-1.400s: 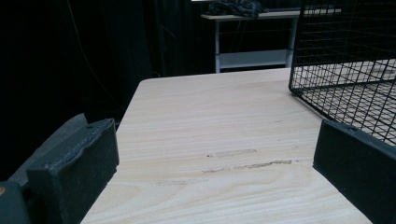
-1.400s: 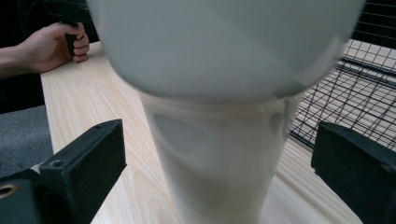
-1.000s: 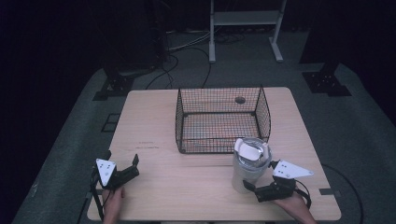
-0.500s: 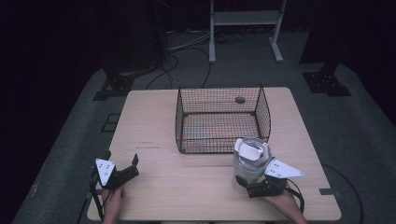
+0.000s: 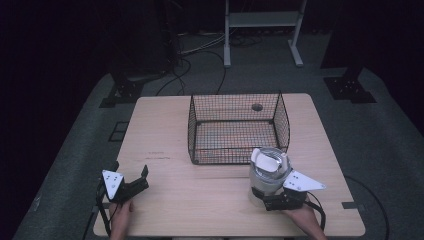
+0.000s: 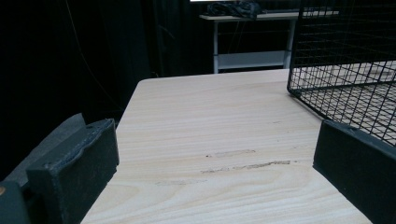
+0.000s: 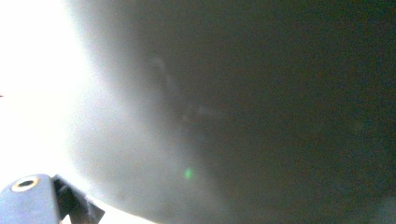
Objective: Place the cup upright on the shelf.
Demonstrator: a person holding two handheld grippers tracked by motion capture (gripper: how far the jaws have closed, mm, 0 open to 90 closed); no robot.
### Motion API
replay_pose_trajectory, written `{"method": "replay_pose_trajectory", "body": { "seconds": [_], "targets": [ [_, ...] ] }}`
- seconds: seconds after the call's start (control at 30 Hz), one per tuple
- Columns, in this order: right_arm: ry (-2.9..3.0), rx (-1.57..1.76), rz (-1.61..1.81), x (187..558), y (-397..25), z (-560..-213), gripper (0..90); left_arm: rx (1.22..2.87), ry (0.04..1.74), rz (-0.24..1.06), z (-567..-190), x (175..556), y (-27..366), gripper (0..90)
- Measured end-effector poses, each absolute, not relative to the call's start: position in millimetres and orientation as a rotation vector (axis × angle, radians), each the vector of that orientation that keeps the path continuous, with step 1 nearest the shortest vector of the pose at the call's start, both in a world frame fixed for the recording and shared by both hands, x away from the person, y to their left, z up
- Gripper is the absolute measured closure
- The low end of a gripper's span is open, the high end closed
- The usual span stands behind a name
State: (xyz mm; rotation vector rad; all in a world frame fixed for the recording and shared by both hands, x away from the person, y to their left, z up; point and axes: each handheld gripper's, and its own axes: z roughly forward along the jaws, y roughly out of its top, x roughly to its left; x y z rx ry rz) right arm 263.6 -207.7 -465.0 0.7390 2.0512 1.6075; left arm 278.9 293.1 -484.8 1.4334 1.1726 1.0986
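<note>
Pale wood table (image 5: 200, 200), seen in the high view. Black wire basket (image 5: 237, 127) sits just past centre toward 12 o'clock. A grey-white lidded container (image 5: 269, 172) stands upright on the tabletop at about 5 o'clock from the basket, just outside its near right corner. Right gripper (image 5: 267, 196) is at the container's base, at 6 o'clock from it, jaws reaching either side of the lower wall; whether they press it I cannot tell from here. A hand (image 5: 302, 220) holds that gripper from the bottom edge. Left gripper (image 5: 131, 179) rests near the table's near-left corner, roughly 8 o'clock from the basket, jaws spread wide, nothing between them.

Left gripper view: two black jaws far apart at the lower corners, bare wood between. The basket's mesh wall is at 2 o'clock, close to the right jaw but apart from it.

Right gripper view: container wall very close, blurred grey, overexposed white toward 9 o'clock. Grip cannot be judged here.
</note>
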Motion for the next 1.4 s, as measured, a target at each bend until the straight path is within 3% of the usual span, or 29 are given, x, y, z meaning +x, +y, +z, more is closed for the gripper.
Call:
{"method": "replay_pose_trajectory", "body": {
  "seconds": [0.93,1.4],
  "targets": [
    [1.984,0.793,1.664,265,-215,-459,8.9,1.429,1.165,1.091,-485,279,294,0.0],
    [1.991,0.721,1.672,284,-208,-425,8.8,1.428,1.167,1.088,-485,279,295,0.0]
  ]
}}
